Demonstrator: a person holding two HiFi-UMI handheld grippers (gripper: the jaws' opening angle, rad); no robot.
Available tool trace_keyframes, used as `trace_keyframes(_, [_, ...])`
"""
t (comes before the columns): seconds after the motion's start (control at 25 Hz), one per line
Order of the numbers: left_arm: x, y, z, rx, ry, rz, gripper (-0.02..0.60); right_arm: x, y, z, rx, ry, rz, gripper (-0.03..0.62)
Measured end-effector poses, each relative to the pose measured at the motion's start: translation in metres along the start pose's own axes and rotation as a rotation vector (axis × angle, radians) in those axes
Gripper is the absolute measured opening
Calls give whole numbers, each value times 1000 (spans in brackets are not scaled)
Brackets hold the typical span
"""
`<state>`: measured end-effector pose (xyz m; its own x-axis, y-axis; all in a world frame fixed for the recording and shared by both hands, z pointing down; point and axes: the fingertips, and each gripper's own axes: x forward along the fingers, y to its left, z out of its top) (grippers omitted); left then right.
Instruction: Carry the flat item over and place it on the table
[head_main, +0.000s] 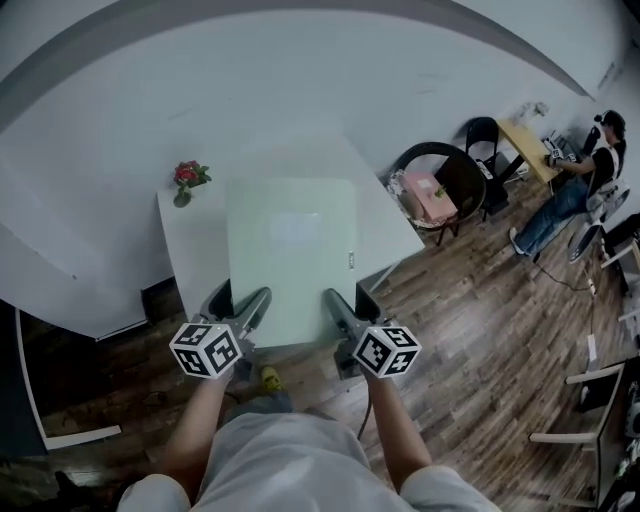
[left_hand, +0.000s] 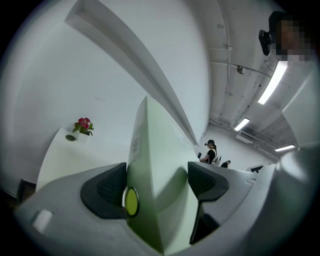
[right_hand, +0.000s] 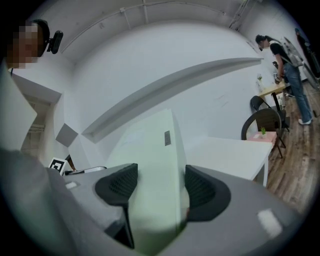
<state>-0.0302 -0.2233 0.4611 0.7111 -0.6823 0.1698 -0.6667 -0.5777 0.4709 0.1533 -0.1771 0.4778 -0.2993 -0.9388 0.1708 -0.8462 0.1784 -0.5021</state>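
left gripper (head_main: 243, 318) + right gripper (head_main: 340, 318) both clamped on board (head_main: 290, 255) near edge | board held over white table (head_main: 185, 240) | carry looks done, set-down and release left

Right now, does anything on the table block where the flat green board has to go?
Nothing visible does. The green board is over the white table; a flower pot sits at the far left corner, left of the board.

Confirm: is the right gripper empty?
No, the right gripper is clamped on the near edge of the pale green board.
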Motion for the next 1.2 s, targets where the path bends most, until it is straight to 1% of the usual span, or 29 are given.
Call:
trace_keyframes(0.12, [19,29,18,-13,-1,4,371,40,2,8,-5,8,1,295])
trace_keyframes(0.28, [36,54,30,-28,3,9,371,72,1,12,-6,23,-3,295])
trace_keyframes(0.48, [54,75,37,-46,8,20,371,100,-5,15,-6,41,-7,295])
trace_keyframes(0.68, [76,88,42,-55,14,32,371,124,-18,21,-1,59,1,295])
trace_keyframes(0.96, [114,103,40,-80,21,82,371,160,-49,29,16,110,25,295])
trace_keyframes(1.2, [145,118,30,-122,45,135,371,189,-79,27,31,171,36,295])
